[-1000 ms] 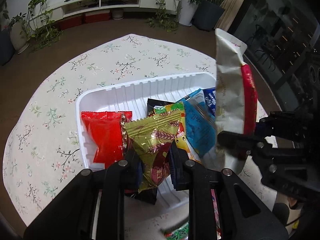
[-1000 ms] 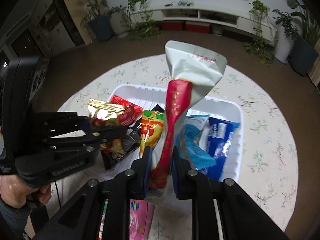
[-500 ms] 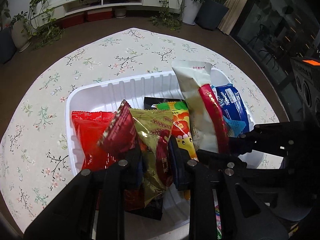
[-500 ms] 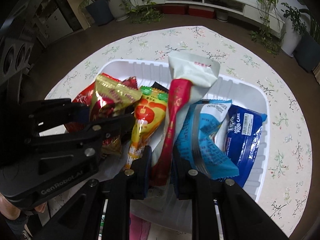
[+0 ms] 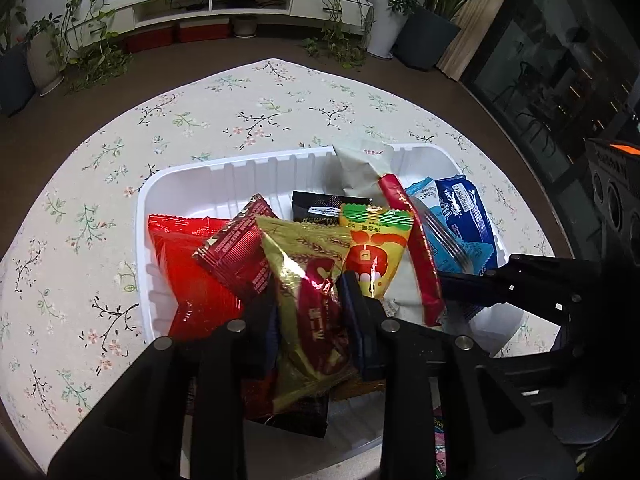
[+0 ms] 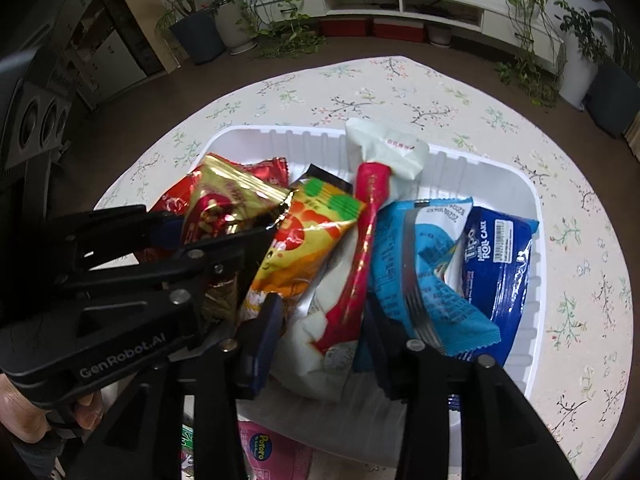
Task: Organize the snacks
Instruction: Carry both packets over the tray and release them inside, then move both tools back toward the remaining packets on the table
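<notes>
So your white ribbed plastic tray (image 5: 224, 168) sits on the round floral tablecloth (image 5: 120, 152) and it's packed; from the left-hand camera's left you've got a bright red foil packet (image 5: 180, 264), a dark red wrapper (image 5: 240, 252), a gold-and-red foil pouch (image 5: 308, 280), a yellow-orange snack bag with a green top (image 5: 372, 240), a white pouch with a red stripe (image 6: 360, 240), a light blue packet (image 6: 424, 264) and a dark blue roll cake wrapper (image 6: 496, 260); a black packet (image 5: 320, 204) peeks out behind.

Your left gripper (image 5: 312, 316) has just been easing apart, still narrow, gold pouch between the jaws; your right gripper (image 6: 320, 344) has just been opening too, wider, white pouch loose between its pads.

Hard to tell if the left pads still pinch; a pink packet (image 6: 272, 452) below the tray's near rim is mostly hidden.
</notes>
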Tool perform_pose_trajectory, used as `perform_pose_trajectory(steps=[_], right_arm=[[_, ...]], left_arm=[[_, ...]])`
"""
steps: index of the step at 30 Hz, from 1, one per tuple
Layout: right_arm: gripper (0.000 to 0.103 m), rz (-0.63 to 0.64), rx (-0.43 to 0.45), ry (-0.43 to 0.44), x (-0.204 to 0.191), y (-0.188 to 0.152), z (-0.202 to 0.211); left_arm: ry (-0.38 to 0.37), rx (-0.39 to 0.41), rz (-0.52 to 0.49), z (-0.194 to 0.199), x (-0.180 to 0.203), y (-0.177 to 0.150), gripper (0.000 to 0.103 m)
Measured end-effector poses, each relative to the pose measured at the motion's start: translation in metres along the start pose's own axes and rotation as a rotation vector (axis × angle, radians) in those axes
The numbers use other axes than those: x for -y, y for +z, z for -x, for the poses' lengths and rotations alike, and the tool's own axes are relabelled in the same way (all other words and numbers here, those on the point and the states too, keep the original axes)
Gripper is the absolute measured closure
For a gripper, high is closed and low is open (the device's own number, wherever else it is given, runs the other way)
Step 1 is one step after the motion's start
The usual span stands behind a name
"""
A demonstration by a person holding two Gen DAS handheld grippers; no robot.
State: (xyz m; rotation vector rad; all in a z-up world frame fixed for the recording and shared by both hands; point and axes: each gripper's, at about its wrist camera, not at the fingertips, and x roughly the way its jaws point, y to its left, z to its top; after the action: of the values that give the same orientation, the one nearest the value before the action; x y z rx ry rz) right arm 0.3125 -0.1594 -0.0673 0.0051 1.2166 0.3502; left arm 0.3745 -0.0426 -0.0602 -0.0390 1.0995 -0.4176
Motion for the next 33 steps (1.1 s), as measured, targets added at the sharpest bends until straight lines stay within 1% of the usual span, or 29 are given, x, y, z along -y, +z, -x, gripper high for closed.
perform_pose_trajectory(steps=[2, 4, 5, 6, 8, 9, 10, 11, 12, 13, 14, 16, 19, 20, 22, 23, 25, 27, 29, 31, 33], right_arm=[[0.057, 0.000, 0.006, -0.004, -0.001, -0.001, 0.001], [0.057, -0.005, 0.013, -0.003, -0.002, -0.002, 0.003], [0.057, -0.008, 0.019, -0.004, -0.003, -0.003, 0.006], [0.057, -0.009, 0.025, -0.007, -0.003, -0.004, 0.008], [0.056, -0.011, 0.040, -0.011, -0.003, -0.005, 0.014], [0.054, -0.012, 0.050, -0.014, -0.004, -0.007, 0.019], [0.051, -0.011, 0.061, -0.017, -0.005, -0.008, 0.024], [0.050, -0.009, 0.074, -0.019, -0.005, -0.009, 0.030], [0.050, -0.008, 0.084, -0.020, -0.007, -0.010, 0.035], [0.047, -0.006, 0.102, -0.021, -0.008, -0.013, 0.044], [0.044, -0.001, 0.119, -0.022, -0.009, -0.016, 0.051], [0.030, 0.007, 0.161, -0.009, -0.011, -0.026, 0.069], [0.019, 0.013, 0.225, 0.061, -0.014, -0.047, 0.096], [0.018, 0.018, 0.247, 0.081, -0.015, -0.060, 0.107], [0.015, 0.012, 0.281, 0.101, -0.017, -0.080, 0.121], [0.014, -0.003, 0.300, 0.117, -0.016, -0.091, 0.128], [0.012, -0.063, 0.332, 0.155, -0.011, -0.116, 0.142], [0.011, -0.122, 0.351, 0.175, -0.004, -0.138, 0.150], [0.010, -0.162, 0.365, 0.177, 0.000, -0.164, 0.156], [0.010, -0.177, 0.366, 0.163, -0.001, -0.186, 0.159], [0.010, -0.192, 0.357, 0.171, -0.004, -0.208, 0.161]], left_arm=[[0.004, 0.004, -0.001, 0.004, 0.000, -0.001, 0.072], [0.002, 0.011, -0.003, 0.009, 0.001, -0.003, 0.060], [-0.002, 0.020, -0.003, 0.014, 0.001, -0.004, 0.059], [-0.005, 0.025, -0.004, 0.017, 0.002, -0.005, 0.055], [-0.003, 0.046, -0.008, 0.028, 0.005, -0.006, 0.046], [0.001, 0.057, -0.010, 0.033, 0.007, -0.007, 0.039], [0.000, 0.067, -0.013, 0.038, 0.008, -0.008, 0.036], [-0.005, 0.081, -0.015, 0.048, 0.010, -0.011, 0.035], [-0.008, 0.090, -0.012, 0.054, 0.011, -0.012, 0.032], [-0.010, 0.099, -0.011, 0.060, 0.012, -0.014, 0.026], [-0.016, 0.112, -0.008, 0.069, 0.013, -0.017, 0.022], [-0.032, 0.152, -0.003, 0.091, 0.015, -0.029, 0.001], [-0.062, 0.190, -0.012, 0.117, 0.018, -0.048, 0.000], [-0.066, 0.203, -0.029, 0.128, 0.022, -0.060, 0.000], [-0.034, 0.218, -0.086, 0.140, 0.032, -0.078, 0.000], [0.002, 0.223, -0.151, 0.147, 0.043, -0.094, 0.000], [0.032, 0.219, -0.218, 0.152, 0.058, -0.120, 0.000], [0.036, 0.203, -0.242, 0.153, 0.066, -0.144, 0.000], [0.031, 0.181, -0.236, 0.155, 0.072, -0.167, 0.000], [0.013, 0.143, -0.188, 0.154, 0.071, -0.192, 0.000], [-0.002, 0.135, -0.159, 0.151, 0.068, -0.209, 0.000]])
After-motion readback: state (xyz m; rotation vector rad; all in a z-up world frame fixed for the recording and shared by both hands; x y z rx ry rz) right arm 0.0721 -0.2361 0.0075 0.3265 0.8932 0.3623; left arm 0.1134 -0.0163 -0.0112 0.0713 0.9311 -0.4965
